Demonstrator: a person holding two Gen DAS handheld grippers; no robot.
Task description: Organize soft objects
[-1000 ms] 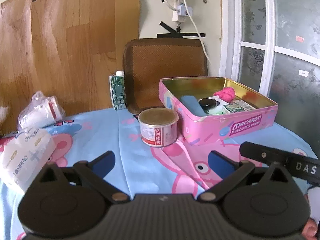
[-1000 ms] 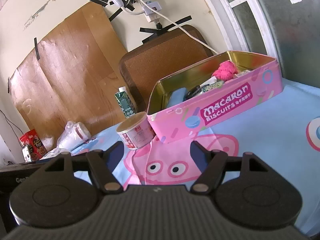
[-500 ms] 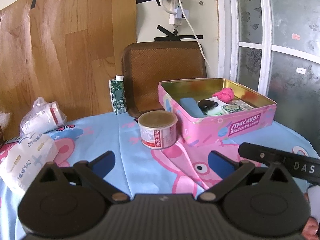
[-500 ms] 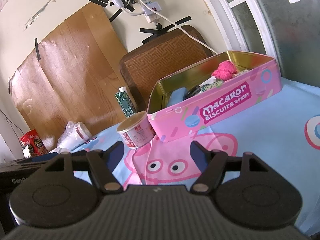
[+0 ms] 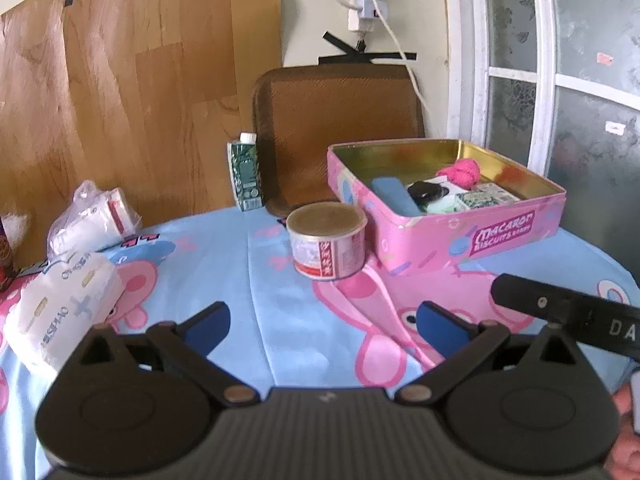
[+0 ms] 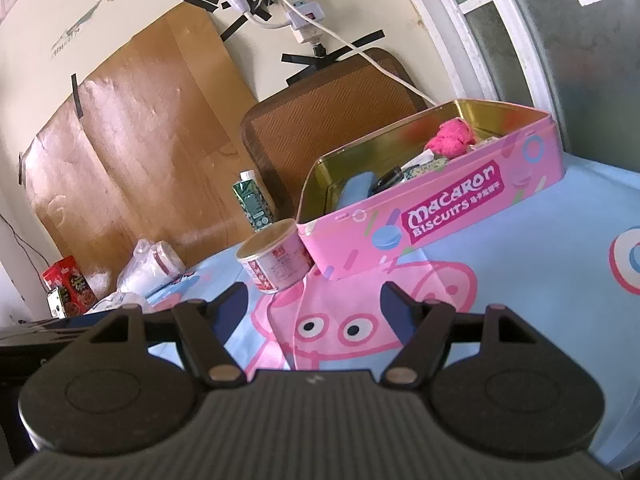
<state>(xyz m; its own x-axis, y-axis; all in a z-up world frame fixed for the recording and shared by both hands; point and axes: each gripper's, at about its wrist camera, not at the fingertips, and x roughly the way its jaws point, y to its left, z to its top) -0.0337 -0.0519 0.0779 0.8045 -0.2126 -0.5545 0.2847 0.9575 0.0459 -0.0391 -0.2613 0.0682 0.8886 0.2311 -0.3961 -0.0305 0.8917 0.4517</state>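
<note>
A round table under a blue cartoon-pig cloth [image 5: 280, 320] fills both my views, set against a taped wood-grain panel, a cream wall with a power strip, and a frosted window at the right.

Nearest, at the bottom of the frame, my left gripper [image 5: 322, 322] is spread wide over bare cloth, holding and touching nothing. My right gripper [image 6: 316, 306] is equally wide and empty; its black body pokes in at the lower right of the left view.

At the left edge of the left view lies a white soft tissue pack [image 5: 60, 312], with a bagged white bundle [image 5: 94, 216] behind it. At mid-frame a round paper-lidded tub [image 5: 326, 246] stands just beside the pink Macaron biscuit tin [image 5: 480, 236]. The tin lies open, right of centre, and holds a pink fluffy ball [image 5: 462, 172], a blue pad, a black item and small packets. Farther back are a green drink carton [image 5: 245, 176] and a brown tray [image 5: 340, 120] leaning on the wall.

Over the last second my left view has pulled back and turned slightly, so the tissue pack sits further into frame; the right has barely shifted. I read that as turning toward the soft items waiting outside the tin.
</note>
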